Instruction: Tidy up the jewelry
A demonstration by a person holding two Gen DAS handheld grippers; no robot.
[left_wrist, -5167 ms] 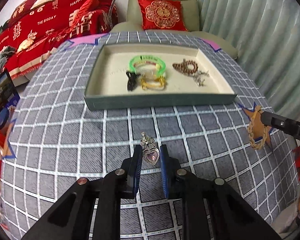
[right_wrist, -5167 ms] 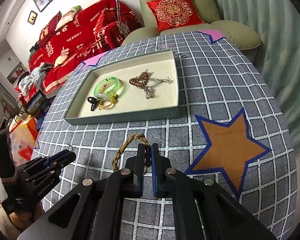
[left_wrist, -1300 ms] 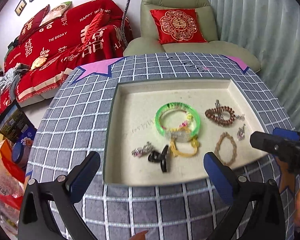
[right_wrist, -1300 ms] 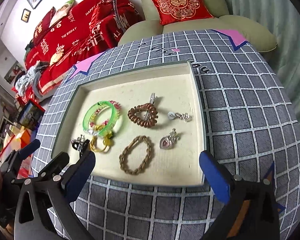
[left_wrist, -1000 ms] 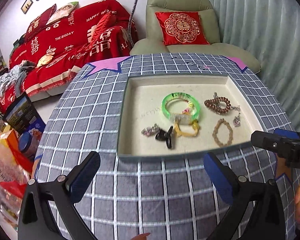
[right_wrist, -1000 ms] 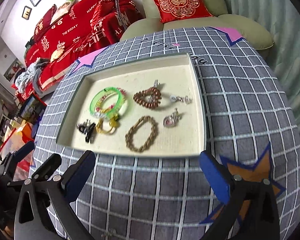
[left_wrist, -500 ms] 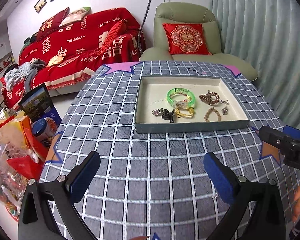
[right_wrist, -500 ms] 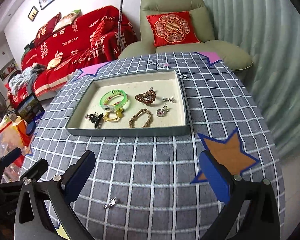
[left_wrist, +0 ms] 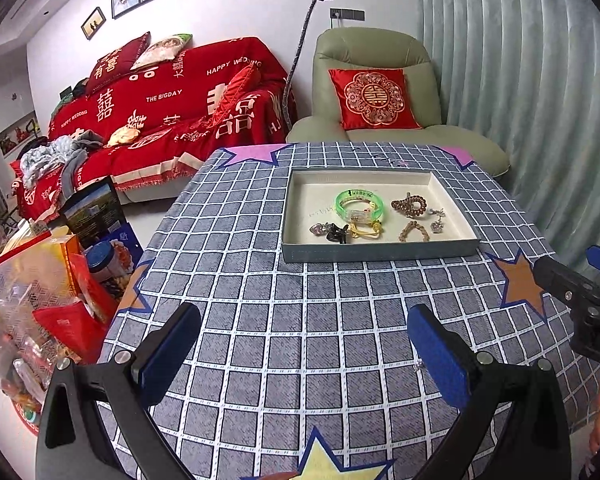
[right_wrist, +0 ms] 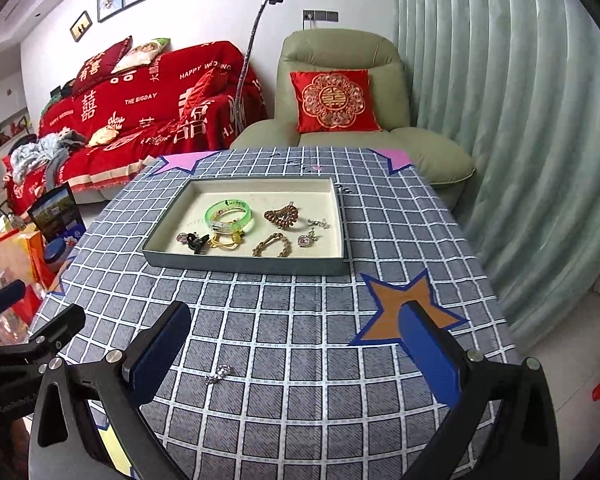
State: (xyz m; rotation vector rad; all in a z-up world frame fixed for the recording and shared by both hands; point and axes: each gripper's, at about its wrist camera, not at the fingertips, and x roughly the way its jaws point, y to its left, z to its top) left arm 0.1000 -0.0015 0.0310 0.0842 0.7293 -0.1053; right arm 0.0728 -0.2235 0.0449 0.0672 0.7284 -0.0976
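A shallow grey-green tray (left_wrist: 380, 255) (right_wrist: 244, 266) with a cream lining sits at the far middle of the checked tablecloth. Inside lie a green bangle (left_wrist: 360, 204) (right_wrist: 229, 214), a brown coil hair tie (left_wrist: 409, 204) (right_wrist: 282, 216), a braided bracelet (left_wrist: 414, 231) (right_wrist: 273, 246), a yellow band (right_wrist: 226, 241), a black claw clip (left_wrist: 336, 233) (right_wrist: 198, 242) and small silver and pink charms (right_wrist: 306, 239). One small silver piece (right_wrist: 218, 374) (left_wrist: 418, 365) lies loose on the cloth near me. My left gripper (left_wrist: 306, 350) and right gripper (right_wrist: 292, 354) both stand wide open, empty, well short of the tray.
Star patches mark the cloth: orange (right_wrist: 408, 310), pink (right_wrist: 180, 160). A green armchair with a red cushion (right_wrist: 332, 100) and a red-covered sofa (left_wrist: 160, 100) stand behind the table. Bags and boxes (left_wrist: 40, 280) crowd the floor at left. A curtain (right_wrist: 520, 120) hangs at right.
Both grippers have drawn back and upward from the tray, which now looks smaller and farther. The heart charm and braided bracelet held earlier now lie in the tray. Both grippers remain wide open.
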